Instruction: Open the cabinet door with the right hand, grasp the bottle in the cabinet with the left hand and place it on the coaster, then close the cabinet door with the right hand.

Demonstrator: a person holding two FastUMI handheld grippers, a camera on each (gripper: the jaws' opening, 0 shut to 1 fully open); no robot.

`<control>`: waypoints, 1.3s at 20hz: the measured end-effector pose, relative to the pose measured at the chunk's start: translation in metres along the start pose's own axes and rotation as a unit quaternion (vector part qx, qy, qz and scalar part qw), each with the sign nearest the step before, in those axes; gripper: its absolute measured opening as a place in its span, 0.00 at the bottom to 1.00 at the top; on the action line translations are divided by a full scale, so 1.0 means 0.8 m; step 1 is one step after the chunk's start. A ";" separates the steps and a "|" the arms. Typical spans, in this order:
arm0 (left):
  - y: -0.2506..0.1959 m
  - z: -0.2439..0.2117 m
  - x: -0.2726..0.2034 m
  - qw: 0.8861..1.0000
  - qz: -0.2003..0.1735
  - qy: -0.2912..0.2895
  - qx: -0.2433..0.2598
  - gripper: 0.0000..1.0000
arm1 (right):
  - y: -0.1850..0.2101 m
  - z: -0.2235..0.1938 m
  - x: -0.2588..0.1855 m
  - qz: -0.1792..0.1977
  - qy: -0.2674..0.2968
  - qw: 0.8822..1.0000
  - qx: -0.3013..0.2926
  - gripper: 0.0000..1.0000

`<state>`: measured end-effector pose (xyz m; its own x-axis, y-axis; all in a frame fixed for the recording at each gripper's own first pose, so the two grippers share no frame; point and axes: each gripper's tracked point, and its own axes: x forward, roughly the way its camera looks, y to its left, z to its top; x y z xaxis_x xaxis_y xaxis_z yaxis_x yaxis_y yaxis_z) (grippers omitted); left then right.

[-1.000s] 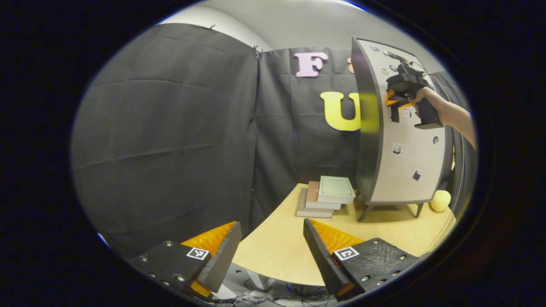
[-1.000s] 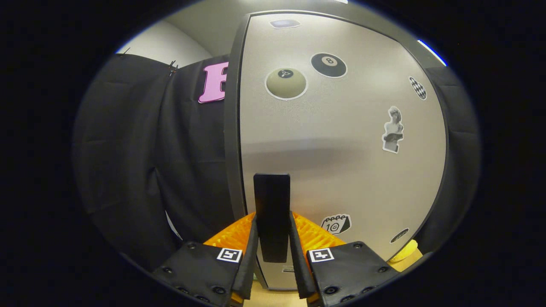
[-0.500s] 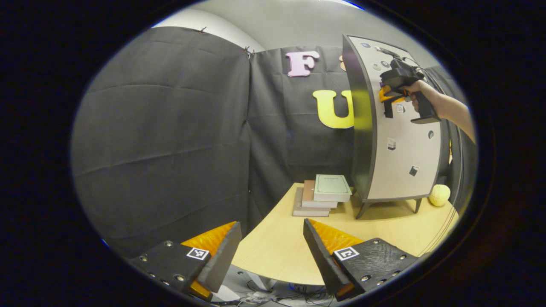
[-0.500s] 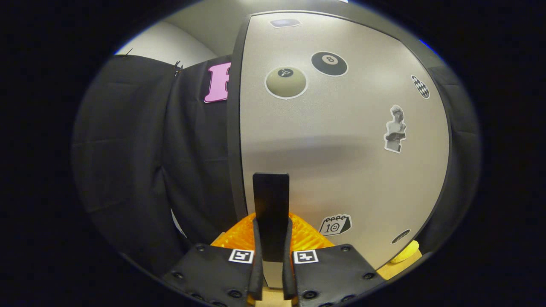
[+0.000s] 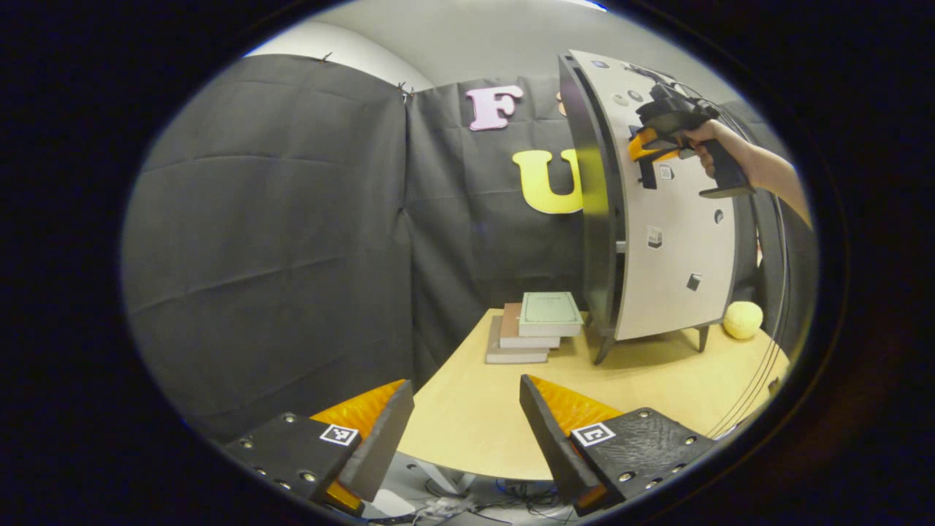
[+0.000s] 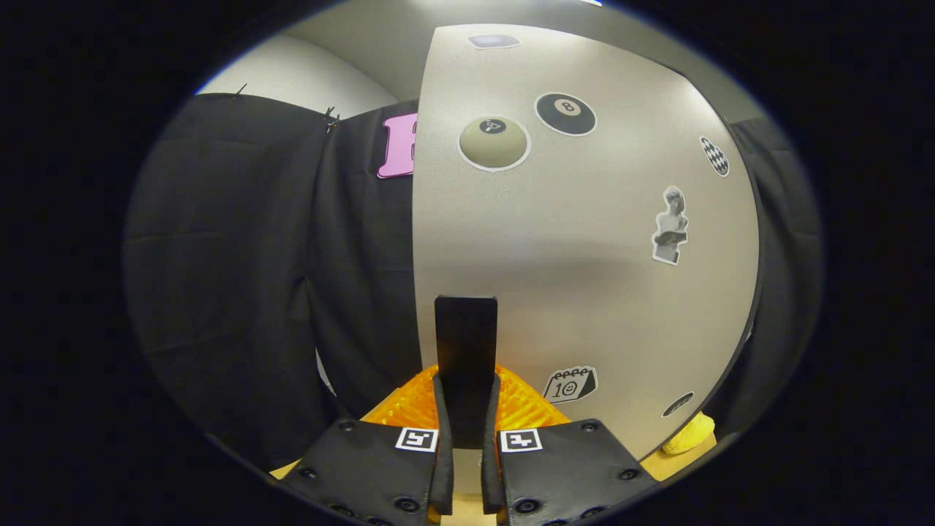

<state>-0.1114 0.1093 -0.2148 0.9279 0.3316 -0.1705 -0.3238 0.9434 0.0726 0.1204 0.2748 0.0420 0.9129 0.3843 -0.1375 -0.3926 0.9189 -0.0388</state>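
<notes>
Right claw (image 6: 466,467) pinches the black door handle (image 6: 465,351); cabinet door (image 5: 676,219) cracked ajar, opening just begun. Left claw (image 5: 466,427) spread, idle over the surface (image 5: 497,424). Bottle hidden inside; fetching, placing, closing all remain.

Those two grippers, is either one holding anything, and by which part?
The right gripper pinches the cabinet door by its black handle. The left gripper is open, holding nothing.

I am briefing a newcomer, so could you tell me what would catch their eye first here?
The right gripper is clamped on the black handle of the sticker-covered cabinet door, which stands slightly ajar. Nearer, the left gripper hangs open over the wooden table, with stacked books beside the cabinet.
</notes>
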 end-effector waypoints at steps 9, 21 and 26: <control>-0.045 0.009 -0.037 0.999 -0.030 -0.013 0.000 0.88 | -0.009 0.000 -0.002 0.029 -0.008 1.000 0.004 0.17; -0.092 0.050 -0.040 0.997 -0.070 -0.039 -0.001 0.88 | -0.019 -0.001 -0.006 0.040 -0.021 0.999 0.014 0.19; -0.105 0.063 -0.036 0.995 -0.087 -0.044 -0.002 0.90 | -0.022 -0.001 -0.009 0.043 -0.020 0.999 0.021 0.17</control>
<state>-0.1013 0.0201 -0.1667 0.9824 0.1617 -0.0940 -0.1580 0.9864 0.0457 0.1204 0.2556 0.0426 0.8796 0.4652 -0.0993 -0.4663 0.8845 0.0131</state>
